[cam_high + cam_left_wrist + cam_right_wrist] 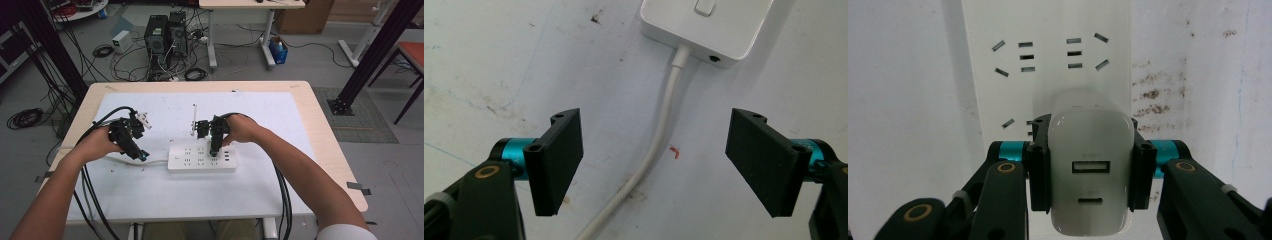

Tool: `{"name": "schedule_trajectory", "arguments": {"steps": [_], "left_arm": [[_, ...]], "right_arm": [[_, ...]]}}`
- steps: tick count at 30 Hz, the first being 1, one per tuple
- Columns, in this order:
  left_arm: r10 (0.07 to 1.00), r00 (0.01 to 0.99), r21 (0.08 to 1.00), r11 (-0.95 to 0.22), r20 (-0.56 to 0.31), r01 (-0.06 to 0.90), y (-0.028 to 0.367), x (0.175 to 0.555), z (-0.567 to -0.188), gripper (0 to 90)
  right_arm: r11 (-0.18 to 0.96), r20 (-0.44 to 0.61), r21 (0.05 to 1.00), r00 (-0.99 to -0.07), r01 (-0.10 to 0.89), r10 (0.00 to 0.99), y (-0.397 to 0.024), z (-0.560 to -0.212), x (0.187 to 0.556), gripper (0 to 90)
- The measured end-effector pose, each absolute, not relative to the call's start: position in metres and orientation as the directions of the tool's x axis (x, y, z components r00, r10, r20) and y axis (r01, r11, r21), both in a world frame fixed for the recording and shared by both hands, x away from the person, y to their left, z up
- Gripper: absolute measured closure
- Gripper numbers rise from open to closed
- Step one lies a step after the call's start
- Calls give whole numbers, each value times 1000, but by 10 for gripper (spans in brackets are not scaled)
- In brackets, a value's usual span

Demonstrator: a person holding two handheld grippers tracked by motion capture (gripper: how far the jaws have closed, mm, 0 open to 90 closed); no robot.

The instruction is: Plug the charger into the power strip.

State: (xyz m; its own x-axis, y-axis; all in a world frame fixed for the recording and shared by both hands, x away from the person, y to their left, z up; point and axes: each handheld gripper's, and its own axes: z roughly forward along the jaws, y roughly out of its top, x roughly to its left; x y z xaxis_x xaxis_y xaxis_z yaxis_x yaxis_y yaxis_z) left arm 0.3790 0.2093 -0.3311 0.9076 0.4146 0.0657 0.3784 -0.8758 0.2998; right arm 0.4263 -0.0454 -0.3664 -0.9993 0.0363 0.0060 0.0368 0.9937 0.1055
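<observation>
Here, two forearms reach in from the near edge of the tabletop (150, 200). The right claw (1090, 167) points down over the power strip (202, 157), its jaws pinching one white charger (1091, 175) by its sides; the charger is glossy, with two ports on its upper face. The left claw (654, 165) hovers with jaws spread, empty, astride the strip's single white cord (659, 135). The one power strip lies at the middle of the white mat.
</observation>
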Motion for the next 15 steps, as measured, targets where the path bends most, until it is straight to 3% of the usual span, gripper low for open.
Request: {"name": "schedule_trajectory", "arguments": {"steps": [15], "left_arm": [[432,898,323,-864,81,387,206,378,-329,232]], "right_arm": [[997,-84,78,-996,-14,-7,-39,-370,412,628]]}}
